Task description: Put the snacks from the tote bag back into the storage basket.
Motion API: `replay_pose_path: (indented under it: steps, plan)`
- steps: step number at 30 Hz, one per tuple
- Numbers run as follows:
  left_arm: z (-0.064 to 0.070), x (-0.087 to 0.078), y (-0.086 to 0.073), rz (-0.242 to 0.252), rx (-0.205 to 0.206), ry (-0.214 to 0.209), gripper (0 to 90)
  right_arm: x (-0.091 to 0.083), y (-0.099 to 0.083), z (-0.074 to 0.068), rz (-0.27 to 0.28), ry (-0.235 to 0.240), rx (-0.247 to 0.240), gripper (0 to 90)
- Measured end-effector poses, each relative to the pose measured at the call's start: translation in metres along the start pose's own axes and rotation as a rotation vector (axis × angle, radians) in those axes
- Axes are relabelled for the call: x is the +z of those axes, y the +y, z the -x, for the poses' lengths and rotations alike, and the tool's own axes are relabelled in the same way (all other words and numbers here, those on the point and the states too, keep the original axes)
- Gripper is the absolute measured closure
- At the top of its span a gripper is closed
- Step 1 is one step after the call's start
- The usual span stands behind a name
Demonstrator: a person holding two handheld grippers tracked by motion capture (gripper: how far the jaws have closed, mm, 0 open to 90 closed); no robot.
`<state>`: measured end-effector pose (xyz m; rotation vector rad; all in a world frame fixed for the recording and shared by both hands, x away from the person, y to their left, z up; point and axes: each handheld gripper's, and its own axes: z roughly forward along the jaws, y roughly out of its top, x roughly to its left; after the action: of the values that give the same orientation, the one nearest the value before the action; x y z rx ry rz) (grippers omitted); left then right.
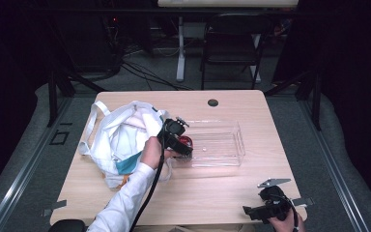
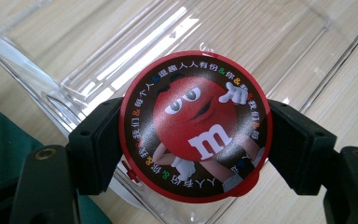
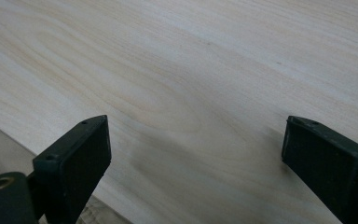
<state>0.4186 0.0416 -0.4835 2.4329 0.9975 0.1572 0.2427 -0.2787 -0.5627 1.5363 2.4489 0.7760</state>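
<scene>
A round red candy tin with a red cartoon candy figure and an "m" on its lid sits between the jaws of my left gripper, which is shut on it. In the high view the left gripper holds the tin at the left end of a clear plastic tray on the wooden table. The tray's clear floor and rim lie right under the tin. My right gripper rests open at the table's near right edge, its jaws spread wide over bare wood.
A white tote bag with teal and orange contents lies crumpled left of the tray, touching the left hand. A black cable-hole cap sits near the table's far edge. A folding chair stands beyond the table.
</scene>
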Motion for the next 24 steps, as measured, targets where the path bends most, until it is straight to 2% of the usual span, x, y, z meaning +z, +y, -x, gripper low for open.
replay_pose_path:
  steps: [11, 17, 24]
  plan:
    - [0.002, 0.007, -0.004, -0.010, -0.020, 0.013, 25.9, 0.001, 0.000, -0.001, 0.005, 0.005, 0.004, 7.5]
    - [0.002, 0.009, -0.004, -0.018, -0.007, 0.036, 25.9, 0.000, 0.000, 0.000, -0.014, -0.007, -0.008, 7.5]
    - [0.004, 0.016, -0.003, -0.045, 0.003, 0.033, 25.8, 0.000, 0.000, 0.000, -0.013, -0.003, -0.006, 7.5]
